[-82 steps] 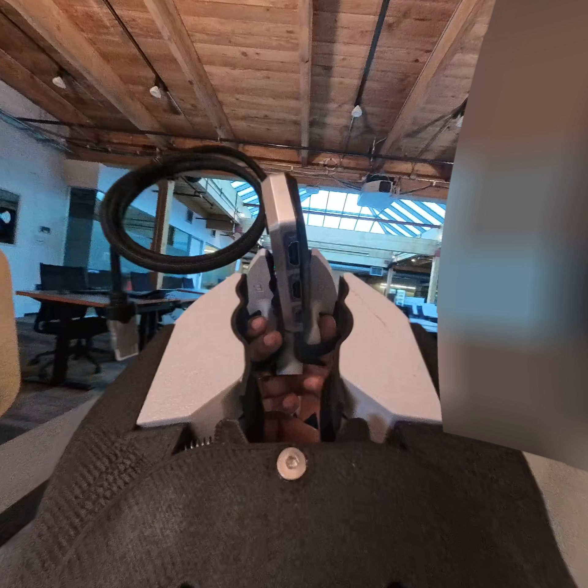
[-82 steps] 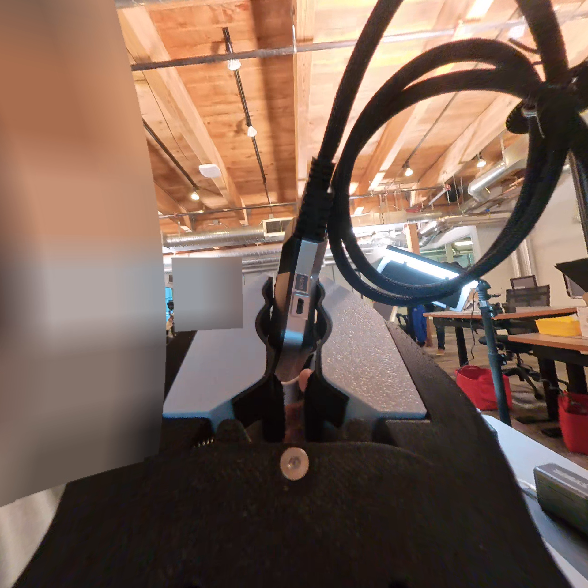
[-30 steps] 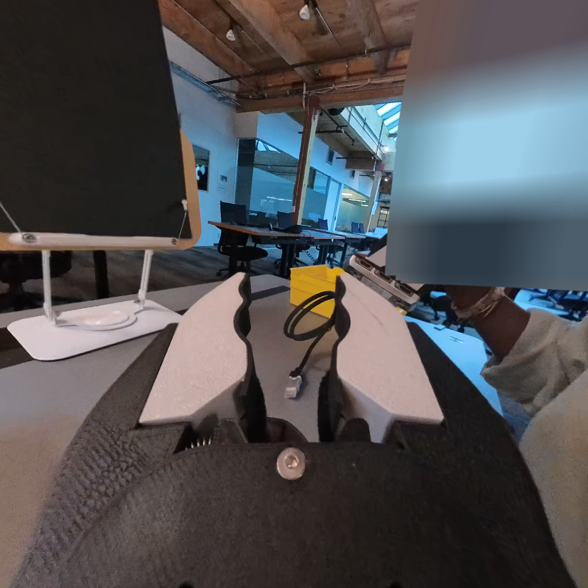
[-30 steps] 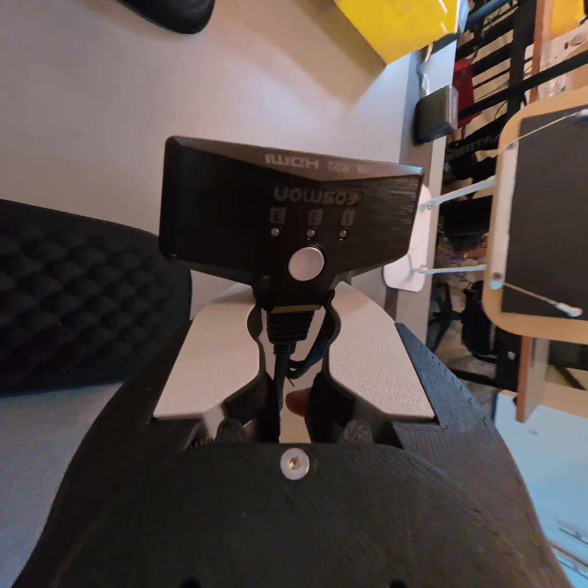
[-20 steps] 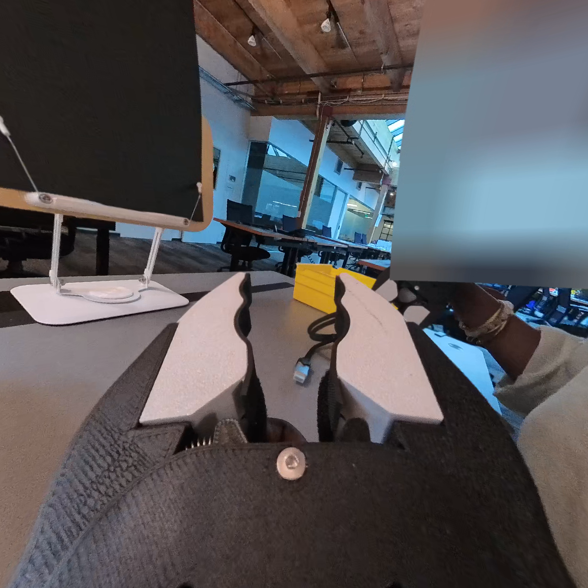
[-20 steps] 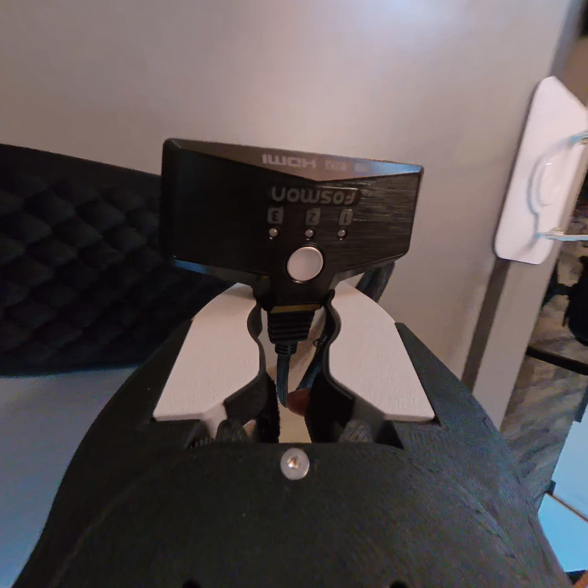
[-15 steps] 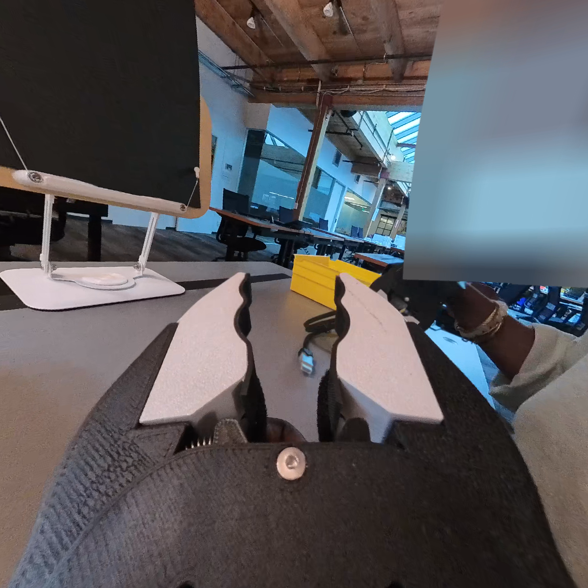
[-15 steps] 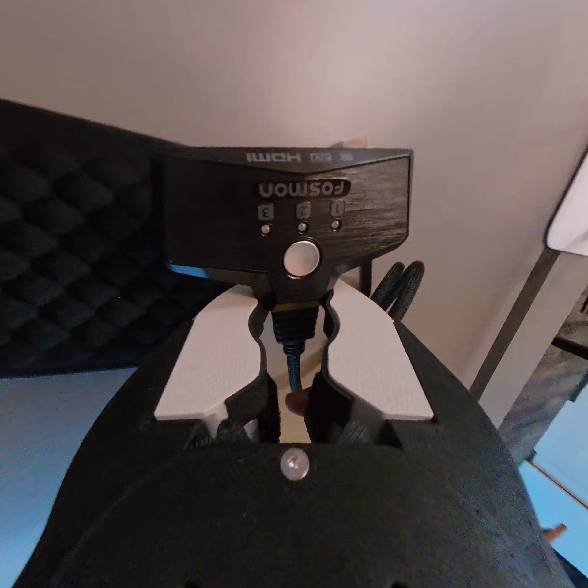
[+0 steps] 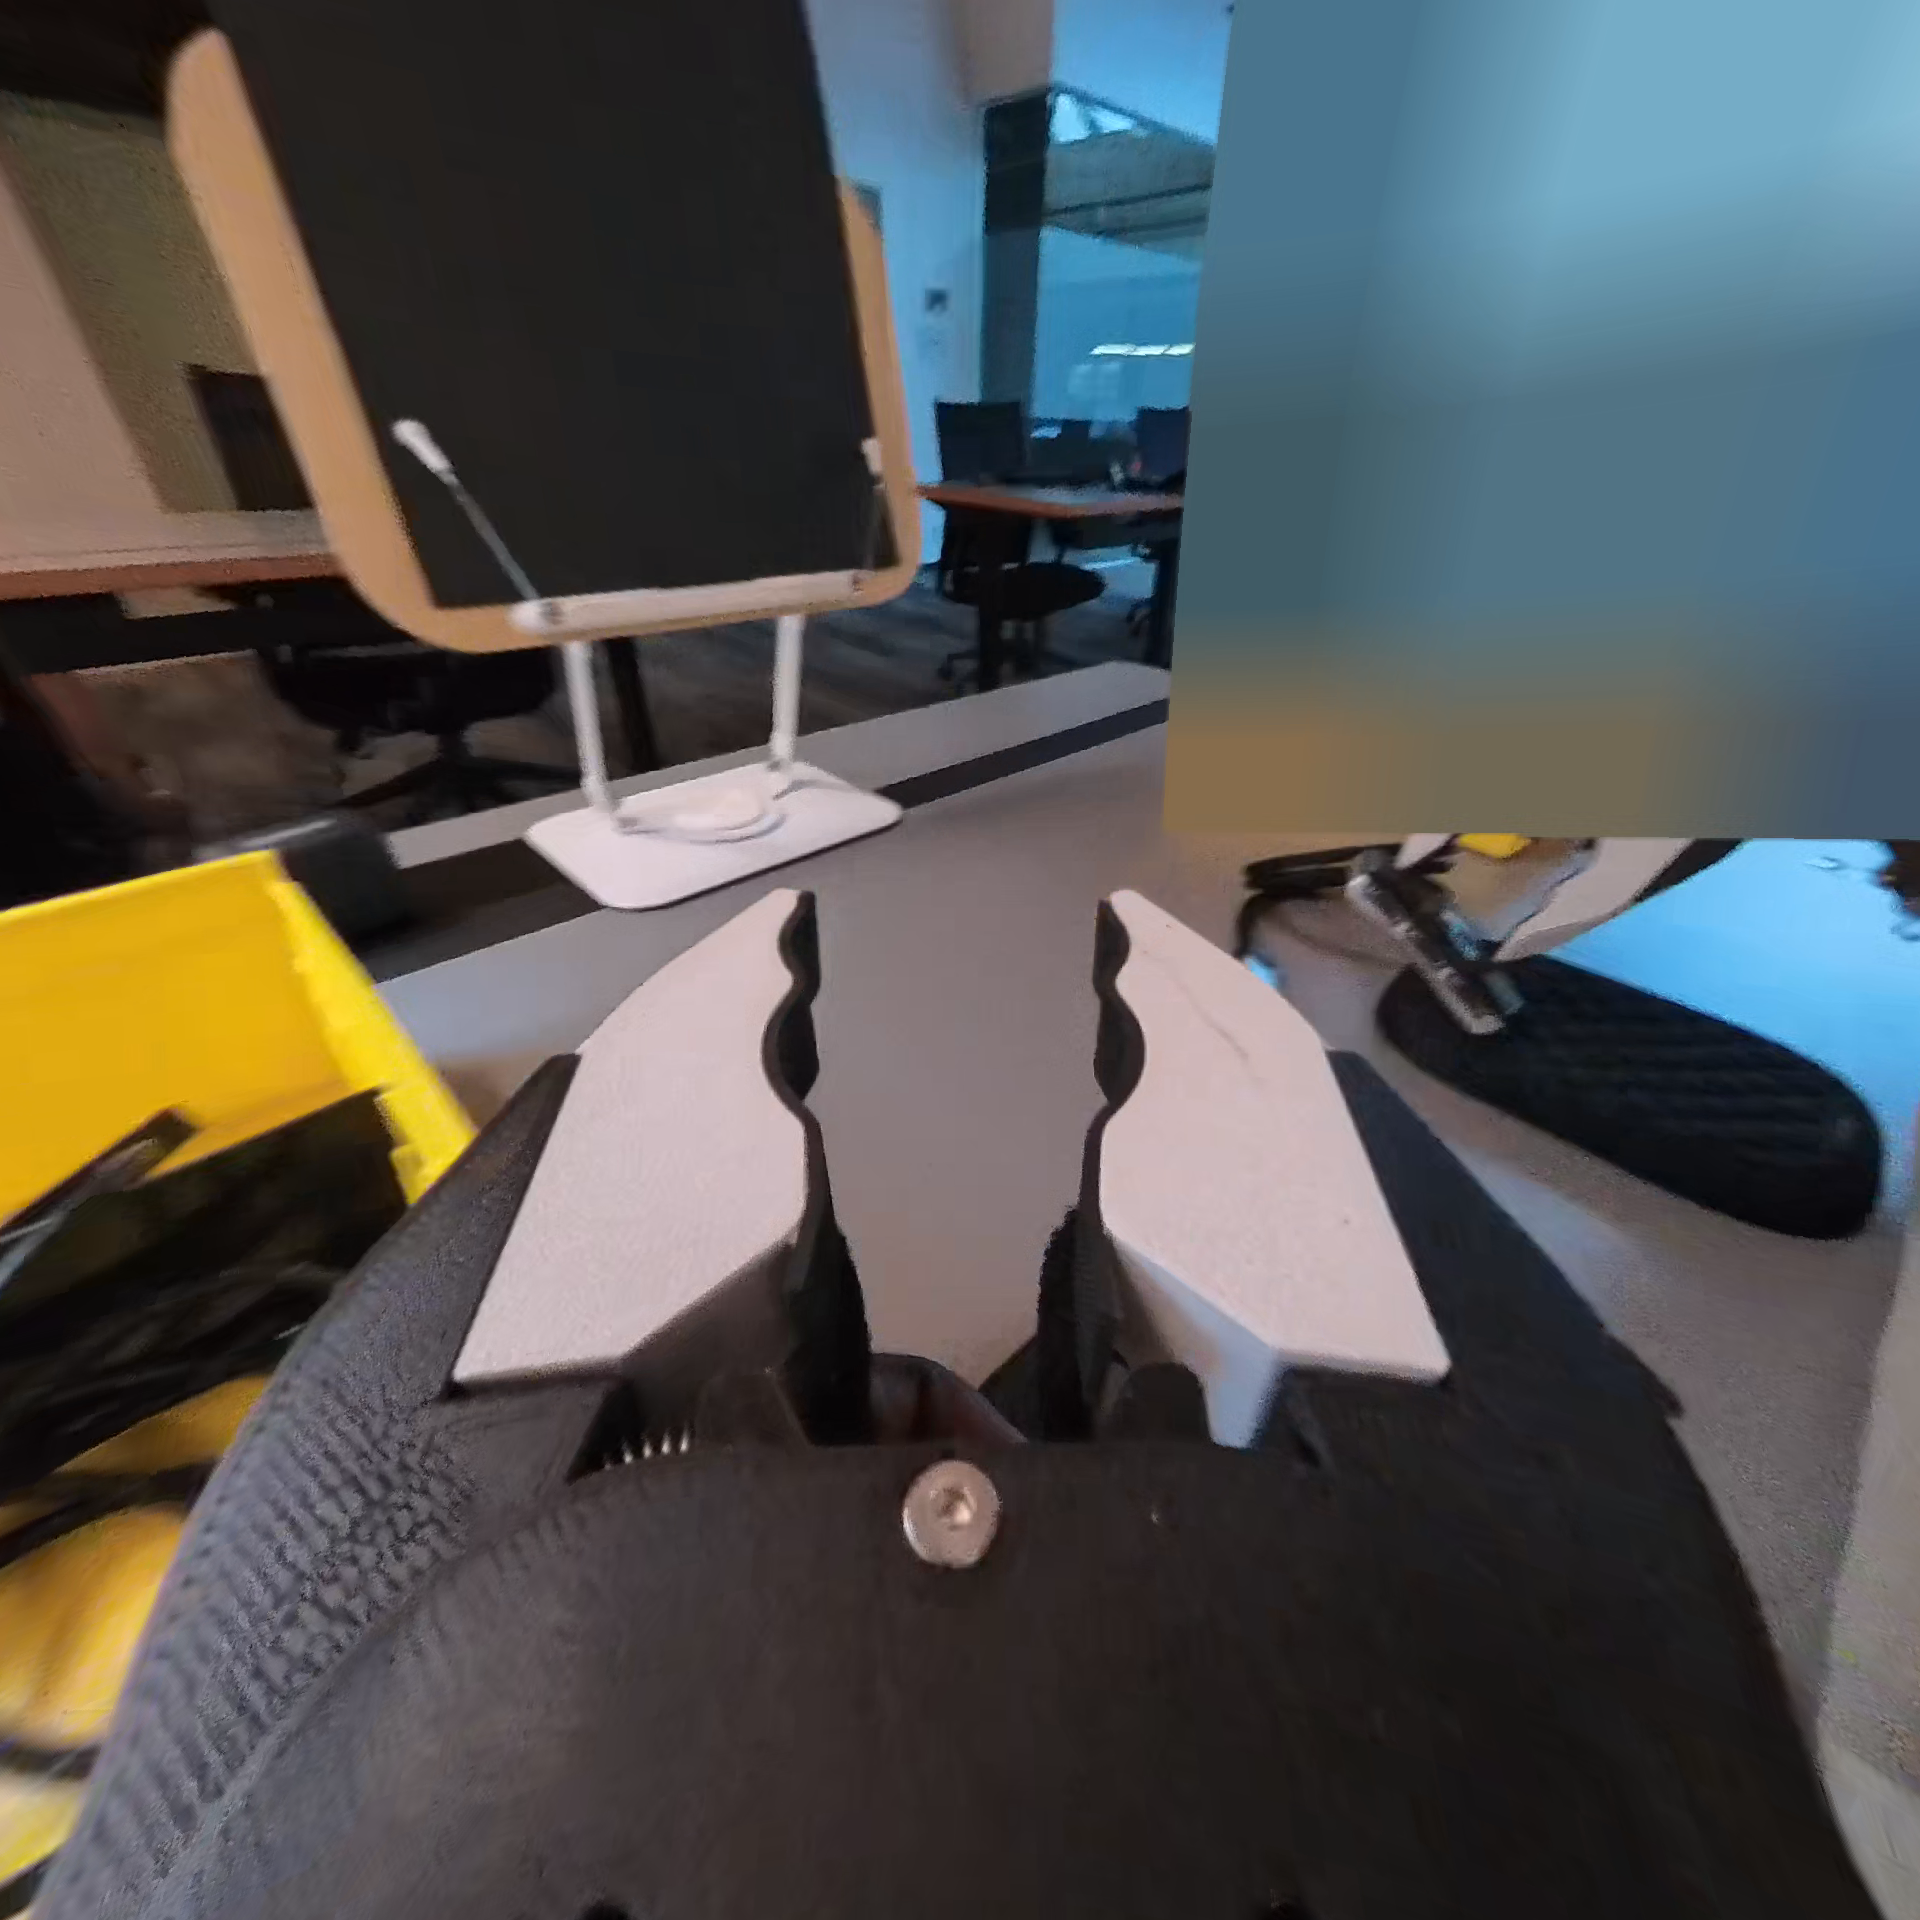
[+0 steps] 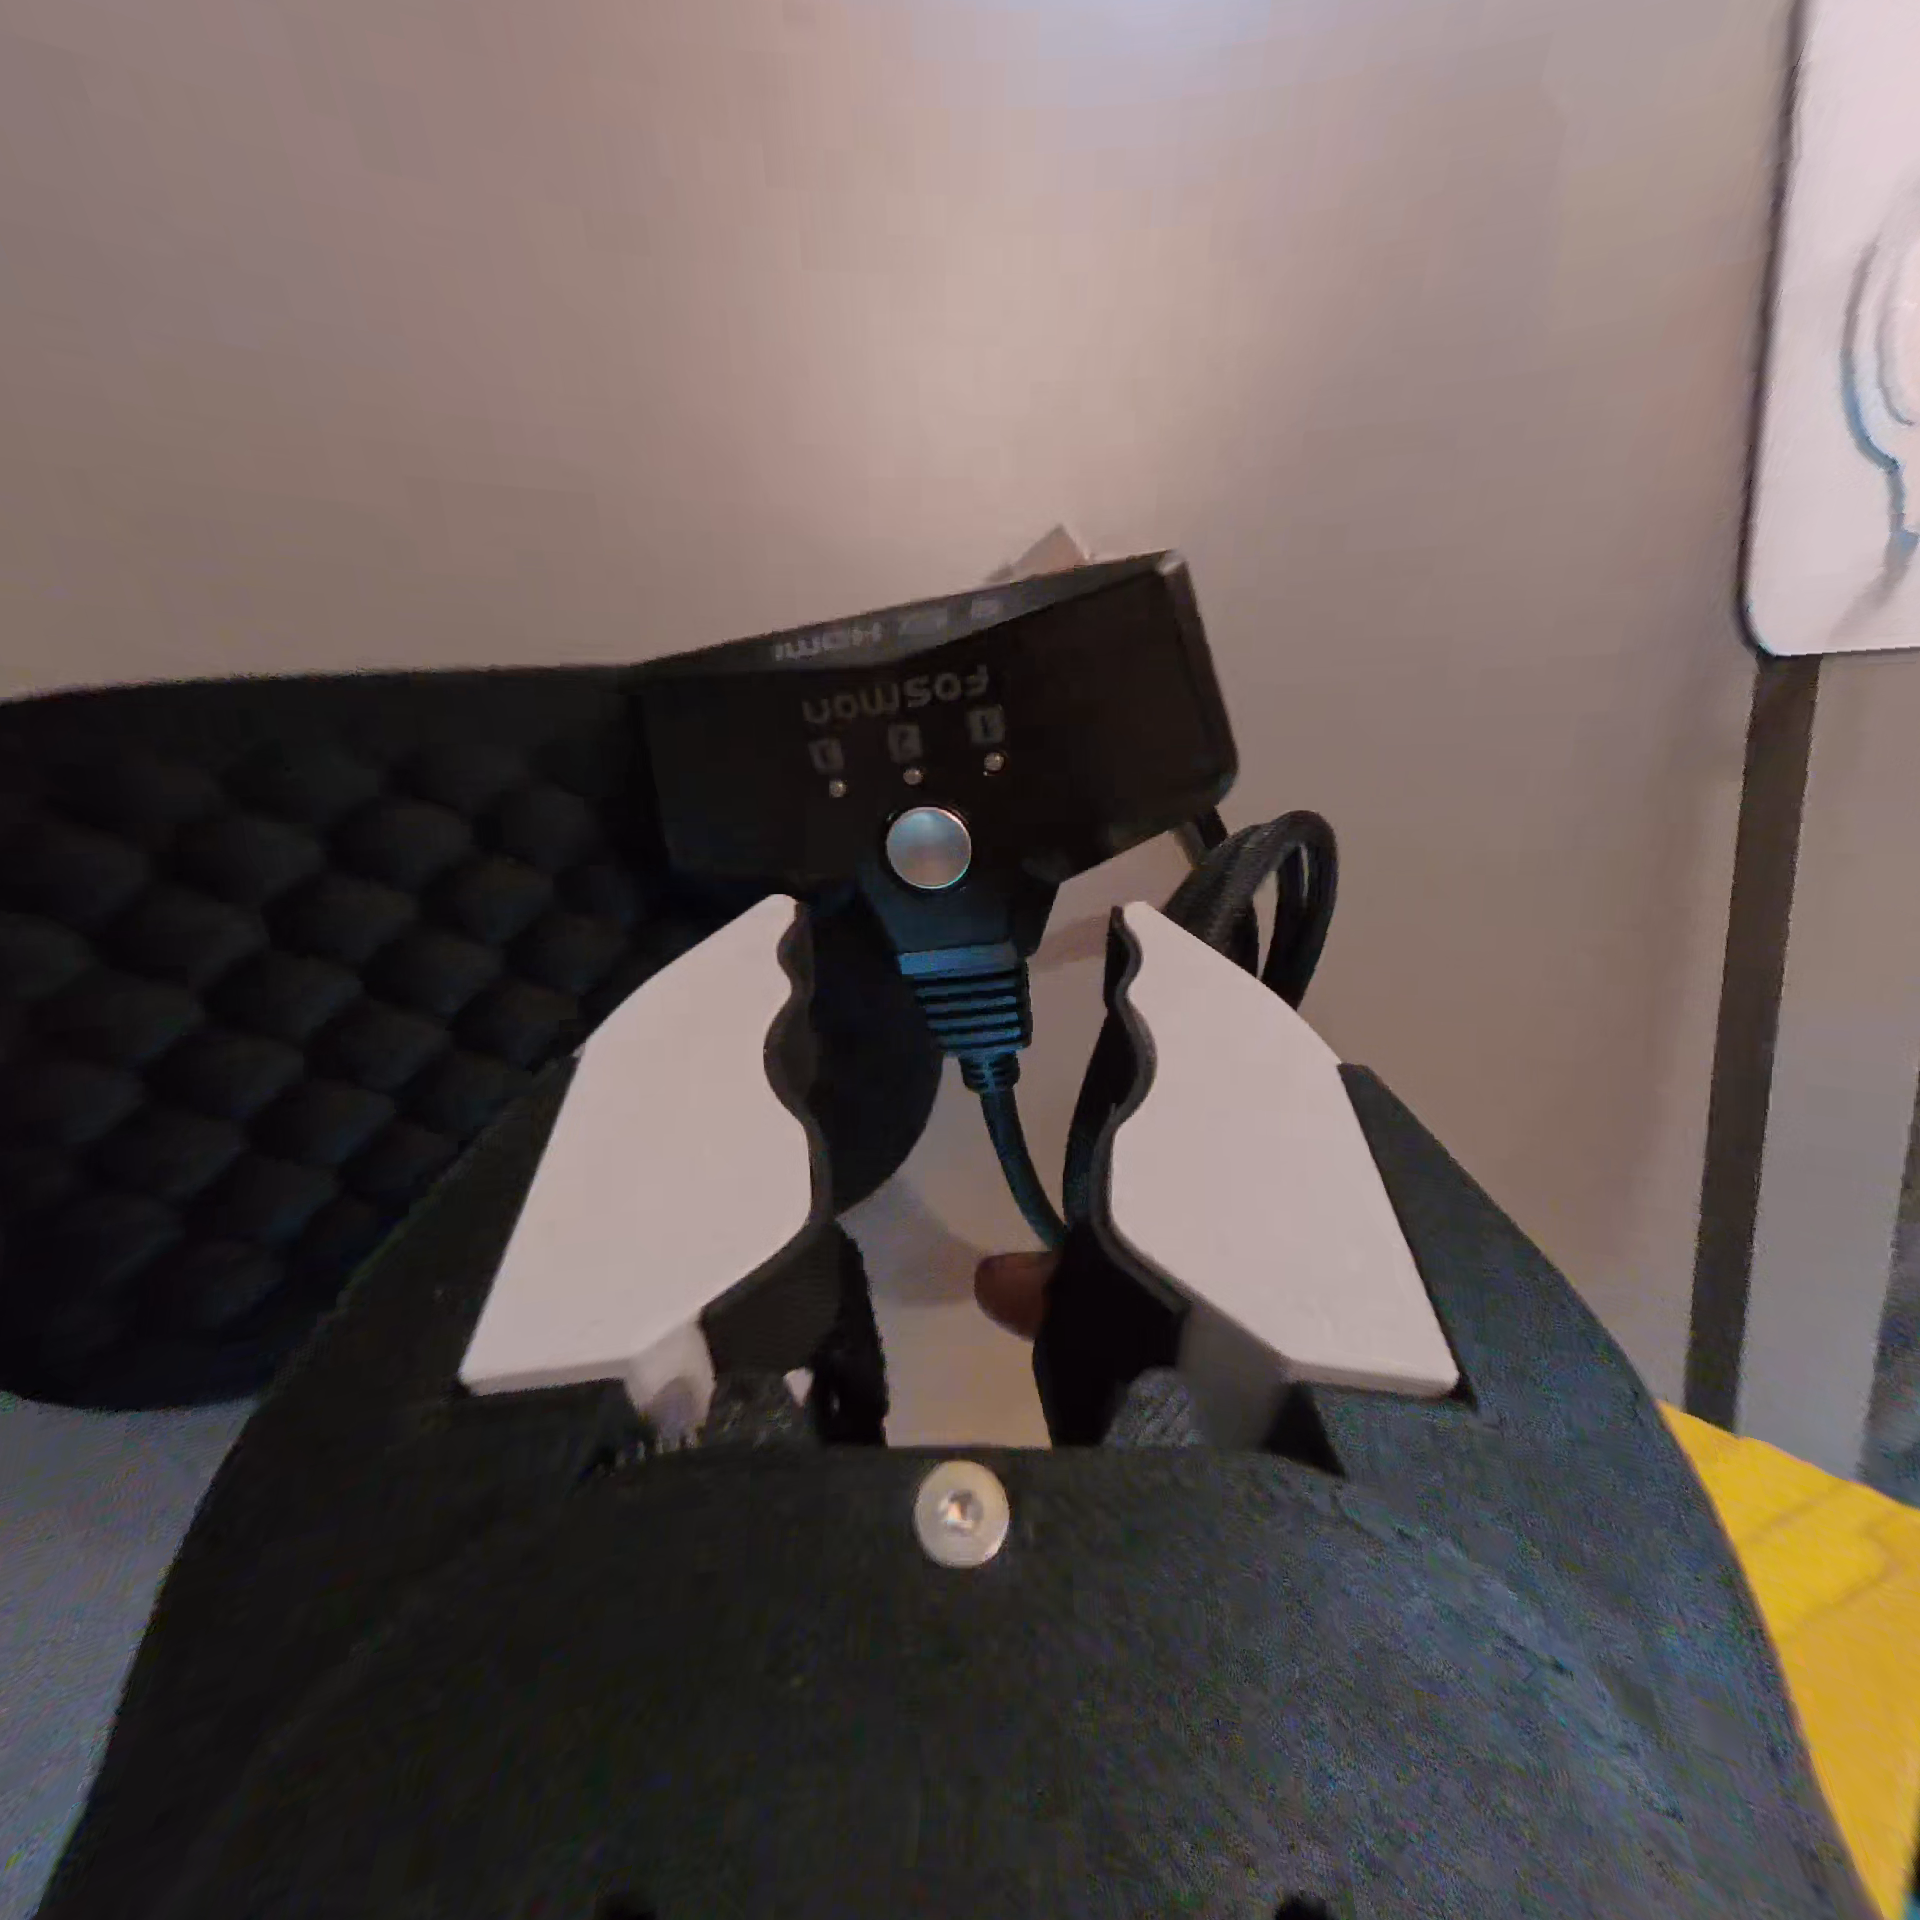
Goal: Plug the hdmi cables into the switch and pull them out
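Note:
In the right wrist view the black HDMI switch lies tilted at the edge of a black foam pad and the grey table. Its pigtail cable runs back between my fingers. My right gripper is open, and its jaws stand clear of the switch's neck on both sides. A coiled black braided HDMI cable lies just right of the switch. My left gripper is open and empty over bare table. In its view, the switch and the right gripper's white fingers show at the far right.
A yellow bin with black items sits left of my left gripper and also shows in the right wrist view. A white stand holding a black board stands at the table's back. The foam pad lies to the right.
My right gripper has opened and let go of the switch, which now lies tilted on the pad's edge. My left gripper has swung left, so the yellow bin is now beside it.

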### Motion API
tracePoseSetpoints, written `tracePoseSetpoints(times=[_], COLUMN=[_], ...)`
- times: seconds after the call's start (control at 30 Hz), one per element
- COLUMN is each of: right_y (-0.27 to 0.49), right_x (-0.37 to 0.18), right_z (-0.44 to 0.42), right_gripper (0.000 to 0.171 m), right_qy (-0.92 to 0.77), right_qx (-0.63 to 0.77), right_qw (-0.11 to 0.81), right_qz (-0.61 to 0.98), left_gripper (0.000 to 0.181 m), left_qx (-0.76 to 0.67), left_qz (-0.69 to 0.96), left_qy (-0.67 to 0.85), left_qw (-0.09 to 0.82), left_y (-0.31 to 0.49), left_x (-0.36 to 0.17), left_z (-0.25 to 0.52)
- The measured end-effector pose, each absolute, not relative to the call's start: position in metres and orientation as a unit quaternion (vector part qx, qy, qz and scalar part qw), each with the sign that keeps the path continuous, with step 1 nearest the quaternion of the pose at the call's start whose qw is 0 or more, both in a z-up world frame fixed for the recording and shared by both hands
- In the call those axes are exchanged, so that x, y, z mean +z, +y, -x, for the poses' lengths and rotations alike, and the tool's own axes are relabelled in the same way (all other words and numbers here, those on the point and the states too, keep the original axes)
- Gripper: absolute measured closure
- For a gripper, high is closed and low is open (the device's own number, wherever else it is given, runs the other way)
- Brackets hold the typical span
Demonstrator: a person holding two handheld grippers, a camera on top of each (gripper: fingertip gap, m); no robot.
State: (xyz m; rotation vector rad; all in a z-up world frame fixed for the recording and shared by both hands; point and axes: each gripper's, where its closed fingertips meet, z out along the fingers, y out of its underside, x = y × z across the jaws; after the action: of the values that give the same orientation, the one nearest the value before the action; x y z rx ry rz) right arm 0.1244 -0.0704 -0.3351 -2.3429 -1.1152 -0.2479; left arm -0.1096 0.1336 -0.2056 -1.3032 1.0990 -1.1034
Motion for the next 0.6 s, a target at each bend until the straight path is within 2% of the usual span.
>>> tracePoseSetpoints(times=[0.13,0.2,0.3,0.47,0.6], right_y=[-0.076,-0.079,-0.083,-0.085,-0.086], right_x=[-0.311,-0.3,-0.286,-0.279,-0.28], right_z=[-0.106,-0.1,-0.096,-0.097,-0.098], right_gripper=[0.116,0.117,0.12,0.122,0.122], right_qy=[-0.374,-0.362,-0.352,-0.346,-0.345], right_qx=[-0.043,-0.028,-0.018,-0.03,-0.036], right_qw=[0.371,0.416,0.467,0.488,0.485], right_qz=[0.849,0.834,0.811,0.801,0.803], left_gripper=[0.131,0.137,0.143,0.149,0.151], left_qx=[-0.278,-0.171,-0.069,-0.042,-0.015], left_qz=[0.665,0.724,0.79,0.84,0.79], left_qy=[0.457,0.436,0.424,0.402,0.455], left_qw=[0.521,0.507,0.437,0.362,0.41], left_y=[0.212,0.255,0.289,0.313,0.329], left_x=[-0.223,-0.236,-0.266,-0.3,-0.295], left_z=[0.167,0.202,0.236,0.244,0.225])
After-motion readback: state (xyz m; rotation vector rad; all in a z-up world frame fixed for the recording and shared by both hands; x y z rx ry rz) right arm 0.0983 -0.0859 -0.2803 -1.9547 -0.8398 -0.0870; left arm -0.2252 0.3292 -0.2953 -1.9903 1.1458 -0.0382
